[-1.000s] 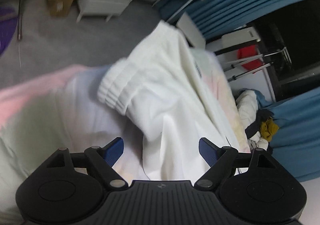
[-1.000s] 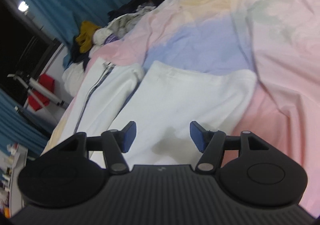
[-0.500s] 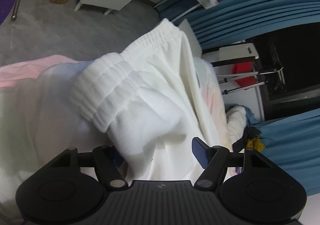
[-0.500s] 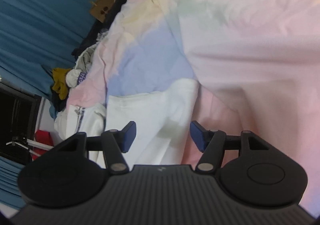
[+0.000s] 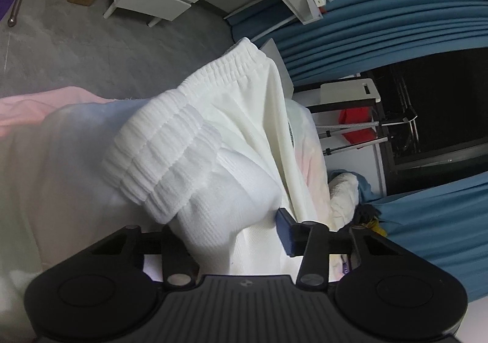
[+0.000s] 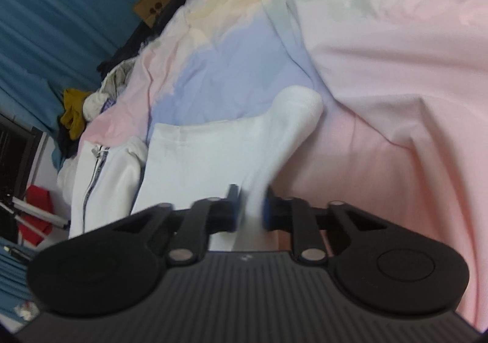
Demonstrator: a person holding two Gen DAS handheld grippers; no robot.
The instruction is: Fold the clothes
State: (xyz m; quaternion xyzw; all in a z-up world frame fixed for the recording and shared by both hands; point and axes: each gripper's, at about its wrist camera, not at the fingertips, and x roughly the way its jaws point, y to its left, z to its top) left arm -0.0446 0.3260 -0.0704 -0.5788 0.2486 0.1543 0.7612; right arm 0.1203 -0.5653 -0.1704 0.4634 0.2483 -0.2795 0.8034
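On the pastel bed sheet (image 6: pixel 381 74), the right hand-held gripper (image 6: pixel 250 209) is clamped on a corner of the white trousers (image 6: pixel 213 154). The left hand-held gripper (image 5: pixel 225 233) grips the trousers near their ribbed waistband (image 5: pixel 170 160), lifting it above the sheet. A white zip jacket (image 6: pixel 100 172) lies just beside the trousers.

Your trousers (image 6: pixel 213 154) lie on the bedsheet (image 6: pixel 381 74); the zipped jacket (image 6: pixel 103 172) just left; clothes pile (image 6: pixel 88 105) far left.
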